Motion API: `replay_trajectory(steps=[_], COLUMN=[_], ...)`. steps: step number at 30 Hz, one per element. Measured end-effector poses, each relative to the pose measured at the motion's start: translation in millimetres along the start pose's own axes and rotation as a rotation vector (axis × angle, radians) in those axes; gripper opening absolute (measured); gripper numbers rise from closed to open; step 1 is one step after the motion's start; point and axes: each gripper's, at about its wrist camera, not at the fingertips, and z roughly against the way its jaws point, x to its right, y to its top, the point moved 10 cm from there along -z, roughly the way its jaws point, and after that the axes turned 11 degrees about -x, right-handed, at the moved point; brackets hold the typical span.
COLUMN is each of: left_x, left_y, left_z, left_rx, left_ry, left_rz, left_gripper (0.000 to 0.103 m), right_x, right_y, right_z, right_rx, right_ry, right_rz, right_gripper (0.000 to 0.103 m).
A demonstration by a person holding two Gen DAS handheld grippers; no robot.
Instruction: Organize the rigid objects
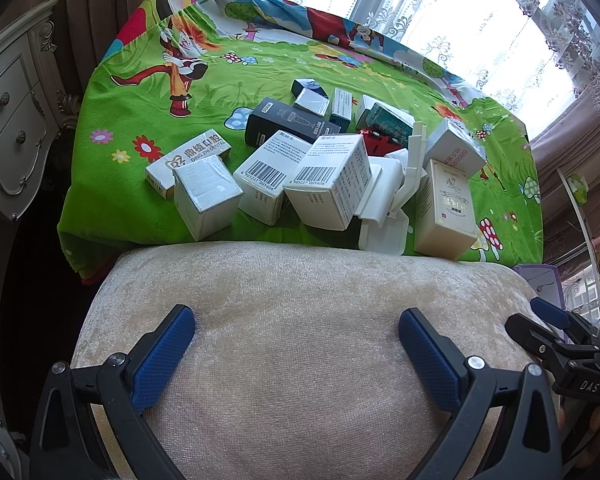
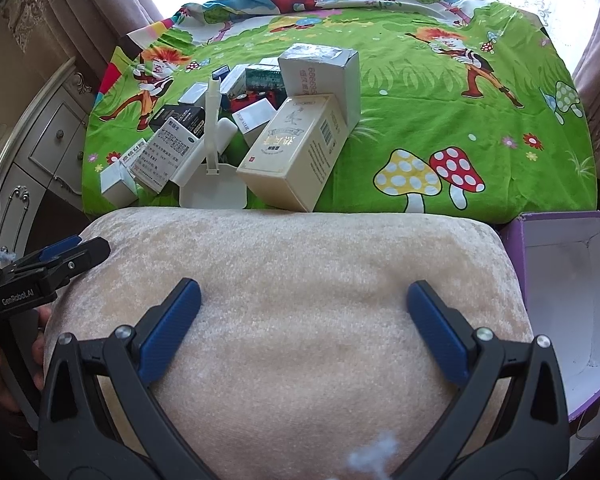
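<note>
The boxes sit jumbled together on the cartoon-print green cloth [image 1: 148, 92], so the ones at the back, a red item among them, are mostly hidden. The black box [image 1: 288, 124] lies behind two barcoded white boxes [image 1: 332, 180]. Only the right wrist view shows the purple-edged open carton [image 2: 572, 300], cut off at the frame's right. The left gripper [image 1: 296, 340] and right gripper [image 2: 304, 320] hover over a beige cushion [image 1: 300, 300], both spread wide and empty.
</note>
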Motion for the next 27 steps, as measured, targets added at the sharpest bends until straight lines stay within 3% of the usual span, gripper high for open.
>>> replay_trajectory(steps=[14, 19, 27], left_x=[0, -3, 8], left_y=[2, 12, 49], left_z=[1, 12, 15], left_rx=[-0.001, 0.018, 0.053], left_ry=[0.007, -0.031, -0.093], left_rz=[0.000, 0.027, -0.018], left_gripper=[0.103, 0.102, 0.088], right_x=[1, 2, -5], right_y=[3, 12, 41], right_z=[3, 6, -1], right_rx=[0.005, 0.013, 0.008], right_ry=[0.007, 0.038, 0.067], right_rz=[-0.005, -0.025, -0.033], right_gripper=[0.103, 0.103, 0.103])
